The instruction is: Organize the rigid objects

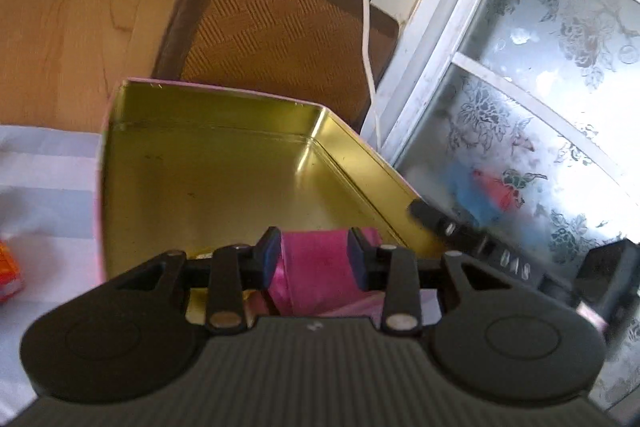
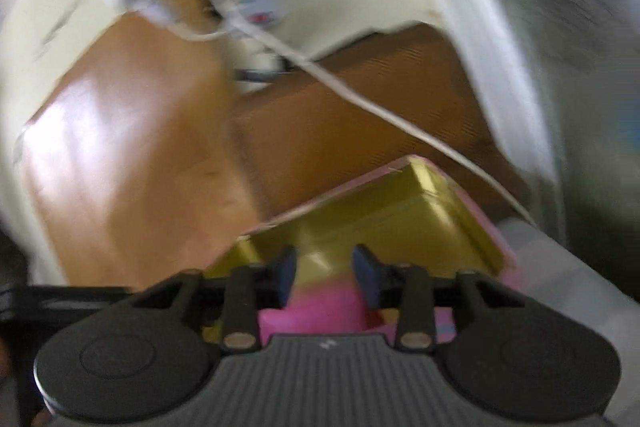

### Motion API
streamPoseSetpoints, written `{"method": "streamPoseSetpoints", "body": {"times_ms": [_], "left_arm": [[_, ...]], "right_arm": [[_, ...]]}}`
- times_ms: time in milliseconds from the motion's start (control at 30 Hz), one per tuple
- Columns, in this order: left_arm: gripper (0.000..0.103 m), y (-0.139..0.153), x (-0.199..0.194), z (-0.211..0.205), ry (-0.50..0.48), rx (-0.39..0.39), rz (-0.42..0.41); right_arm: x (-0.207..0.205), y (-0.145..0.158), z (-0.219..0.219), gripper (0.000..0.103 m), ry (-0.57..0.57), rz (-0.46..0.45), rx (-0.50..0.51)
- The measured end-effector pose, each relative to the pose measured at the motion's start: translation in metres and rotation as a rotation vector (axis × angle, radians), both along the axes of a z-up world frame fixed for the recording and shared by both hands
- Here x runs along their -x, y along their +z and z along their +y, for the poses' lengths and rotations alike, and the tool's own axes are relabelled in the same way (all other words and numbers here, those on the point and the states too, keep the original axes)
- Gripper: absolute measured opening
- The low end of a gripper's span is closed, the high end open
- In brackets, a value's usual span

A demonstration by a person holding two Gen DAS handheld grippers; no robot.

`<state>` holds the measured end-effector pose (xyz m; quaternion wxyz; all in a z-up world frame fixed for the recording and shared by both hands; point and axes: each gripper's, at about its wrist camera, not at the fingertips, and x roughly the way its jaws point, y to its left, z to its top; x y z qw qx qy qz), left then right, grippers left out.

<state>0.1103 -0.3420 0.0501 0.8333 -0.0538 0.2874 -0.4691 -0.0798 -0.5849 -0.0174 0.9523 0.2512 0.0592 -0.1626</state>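
Grippers — two — each clamp the pink object (image 1: 314, 259): left gripper (image 1: 314, 257), right gripper (image 2: 325, 277), both over one gold-lined tin (image 1: 224, 167) — one orange item (image 1: 8, 273) nearby.

right gripper (image 2: 325, 277) low in a blurred frame, blue fingertips (image 2: 287, 273) standing apart with a gap between | pink object (image 2: 320, 311) below and between the fingers, contact unclear | gold-lined tin with pink rim (image 2: 400, 215) just ahead, open | white cable (image 2: 380, 111) running diagonally across brown woven cushion (image 2: 340, 131) | wooden floor (image 2: 120, 147) at left
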Motion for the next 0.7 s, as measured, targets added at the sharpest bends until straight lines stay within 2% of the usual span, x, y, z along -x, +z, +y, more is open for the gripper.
{"method": "streamPoseSetpoints", "body": {"times_ms": [67, 133, 167, 200, 300, 400, 500, 600, 700], "left_arm": [[0.039, 0.010, 0.016, 0.036, 0.005, -0.001, -0.061], [0.043, 0.014, 0.033, 0.082, 0.057, -0.007, -0.107], [0.047, 0.011, 0.043, 0.115, 0.096, -0.011, -0.122], [0.048, 0.007, 0.049, 0.143, 0.137, -0.027, -0.130], [0.048, -0.016, 0.060, 0.226, 0.335, -0.139, -0.129], [0.048, -0.034, 0.053, 0.296, 0.523, -0.208, -0.101], [0.048, -0.048, 0.043, 0.351, 0.680, -0.201, -0.101], [0.048, -0.059, 0.030, 0.384, 0.755, -0.184, -0.083], [0.048, -0.071, 0.020, 0.395, 0.757, -0.179, -0.059]], "right_arm": [[0.008, 0.003, -0.003, 0.034, -0.035, -0.038, 0.027], [0.011, 0.003, -0.001, 0.034, -0.033, -0.053, 0.024], [0.010, 0.004, 0.003, 0.034, -0.018, -0.059, 0.037], [0.012, 0.005, 0.007, 0.034, 0.002, -0.070, 0.052], [0.009, 0.013, 0.031, 0.034, 0.098, -0.101, 0.053], [-0.007, 0.029, 0.081, 0.034, 0.239, -0.096, 0.108], [-0.051, 0.043, 0.147, 0.034, 0.434, -0.082, 0.098], [-0.107, 0.055, 0.224, 0.034, 0.597, -0.015, 0.116], [-0.156, 0.051, 0.290, 0.034, 0.675, 0.065, 0.156]]}}
